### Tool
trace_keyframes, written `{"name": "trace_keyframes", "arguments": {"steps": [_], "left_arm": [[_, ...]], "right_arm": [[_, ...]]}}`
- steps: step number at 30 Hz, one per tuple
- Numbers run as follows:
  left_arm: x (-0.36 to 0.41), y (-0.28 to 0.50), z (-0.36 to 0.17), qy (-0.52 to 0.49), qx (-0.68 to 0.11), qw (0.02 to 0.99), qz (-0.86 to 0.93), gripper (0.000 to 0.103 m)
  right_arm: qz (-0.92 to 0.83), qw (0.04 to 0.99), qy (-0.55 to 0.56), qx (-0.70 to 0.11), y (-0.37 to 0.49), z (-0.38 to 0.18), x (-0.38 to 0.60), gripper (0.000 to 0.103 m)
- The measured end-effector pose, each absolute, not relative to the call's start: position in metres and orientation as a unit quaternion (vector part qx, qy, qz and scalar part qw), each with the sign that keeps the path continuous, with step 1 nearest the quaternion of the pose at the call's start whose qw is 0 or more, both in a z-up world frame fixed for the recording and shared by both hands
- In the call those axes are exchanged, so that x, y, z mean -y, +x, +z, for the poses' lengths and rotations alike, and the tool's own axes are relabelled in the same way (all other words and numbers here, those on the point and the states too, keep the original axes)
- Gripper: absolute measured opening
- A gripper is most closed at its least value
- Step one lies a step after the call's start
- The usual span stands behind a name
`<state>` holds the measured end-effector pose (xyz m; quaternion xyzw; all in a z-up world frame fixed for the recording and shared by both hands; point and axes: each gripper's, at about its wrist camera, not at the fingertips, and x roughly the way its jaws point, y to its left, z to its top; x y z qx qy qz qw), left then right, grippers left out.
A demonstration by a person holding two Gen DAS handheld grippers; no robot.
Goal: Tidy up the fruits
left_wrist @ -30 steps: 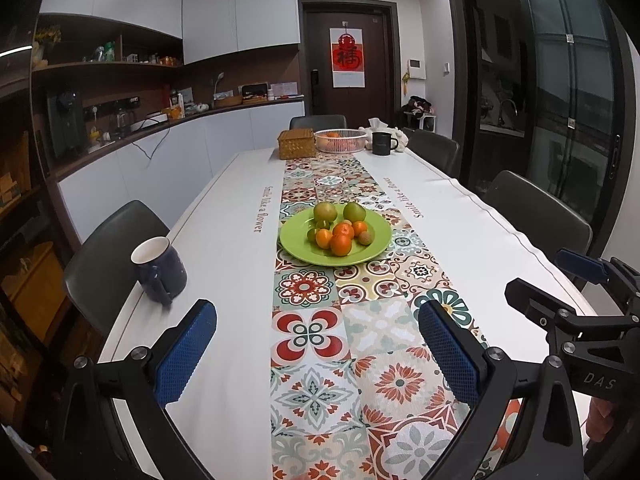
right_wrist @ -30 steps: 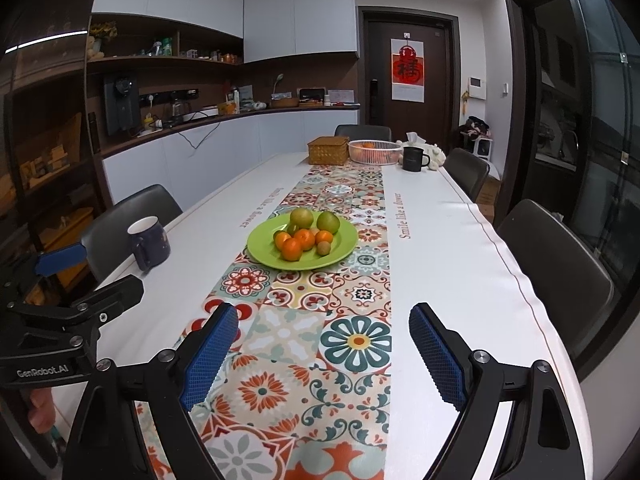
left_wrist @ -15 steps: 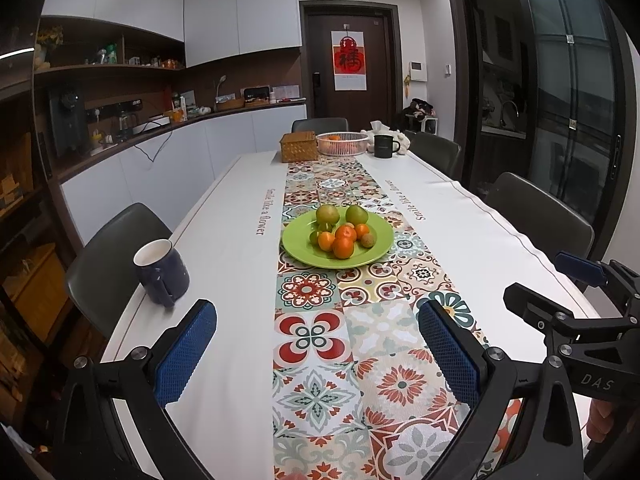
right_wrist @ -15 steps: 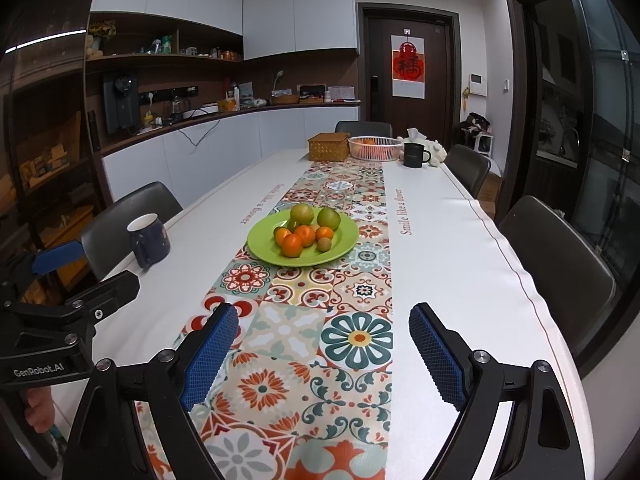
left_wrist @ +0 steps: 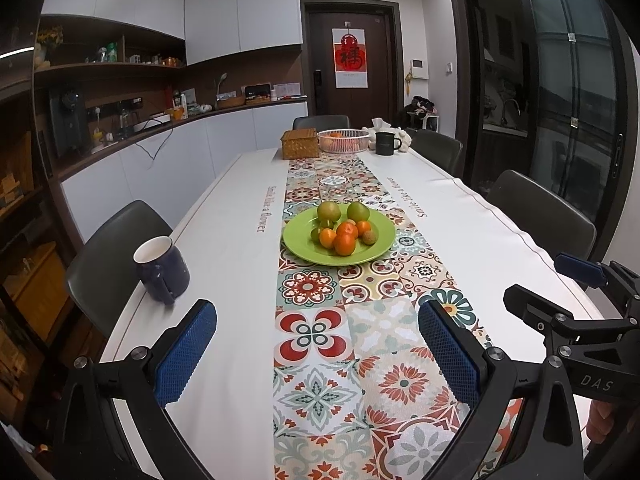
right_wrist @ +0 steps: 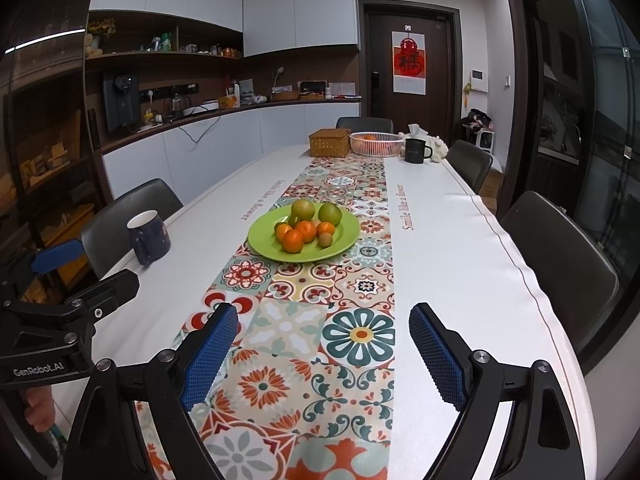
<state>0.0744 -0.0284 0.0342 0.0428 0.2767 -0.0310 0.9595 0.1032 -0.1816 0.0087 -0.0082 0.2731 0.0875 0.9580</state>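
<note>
Nearest the cameras, the left gripper [left_wrist: 317, 354] and the right gripper [right_wrist: 323, 354] are both held above the near end of the table [left_wrist: 480, 232], jaws spread wide with nothing between the blue pads; beneath them runs a patterned tile-print runner [right_wrist: 288, 360] down the middle of the white cloth; to the left, near the table edge, stands a dark blue mug [left_wrist: 162, 275] (white inside, handle toward the viewer); further along the runner sits a green plate [left_wrist: 298, 244] carrying the fruits [left_wrist: 342, 230] — two green ones at the back, several oranges and a small brownish one in front; at the far end — a wicker box [left_wrist: 300, 144], a white basket [left_wrist: 343, 141] holding something orange, and a black mug [left_wrist: 386, 143]; dark chairs [right_wrist: 556, 256] line both sides.
</note>
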Motion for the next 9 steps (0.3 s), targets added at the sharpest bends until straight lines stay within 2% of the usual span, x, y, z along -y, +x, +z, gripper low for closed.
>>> {"name": "trace_keyframes", "arguments": {"steps": [9], "left_arm": [[0.0265, 0.0768, 0.0313, 0.039, -0.281, 0.958, -0.029, 0.103]], "right_arm": [[0.088, 0.956, -0.007, -0.280, 0.1069, 0.0060, 0.1810, 0.088]]}}
